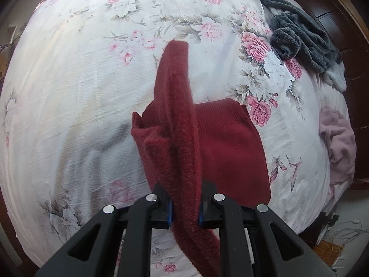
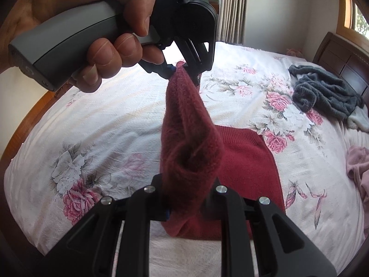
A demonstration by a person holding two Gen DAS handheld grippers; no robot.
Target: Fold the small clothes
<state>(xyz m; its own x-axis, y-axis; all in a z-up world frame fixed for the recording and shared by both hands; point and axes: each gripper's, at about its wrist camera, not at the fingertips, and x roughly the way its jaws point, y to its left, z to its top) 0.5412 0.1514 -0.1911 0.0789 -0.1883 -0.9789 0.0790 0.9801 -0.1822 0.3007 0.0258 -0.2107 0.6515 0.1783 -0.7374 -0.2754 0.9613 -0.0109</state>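
Both your left gripper [image 1: 185, 210] and right gripper [image 2: 190, 204] clench the soft, limp red garment [image 1: 230, 147]; hold its edges.

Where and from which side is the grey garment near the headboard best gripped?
The grey garment lies crumpled; its rolled front edge stands raised off the sheet. Probably pinch that edge from above, from the foot side, where nothing blocks it.

Sock [image 2: 189, 124] stretched between both grippers above folded garment [image 2: 249, 161] on bed [image 2: 115, 120]

Floral bed [image 2: 143, 115] bears red garment [image 2: 249, 166], grey clothes [image 2: 322, 94], pink garment [image 2: 358, 166].
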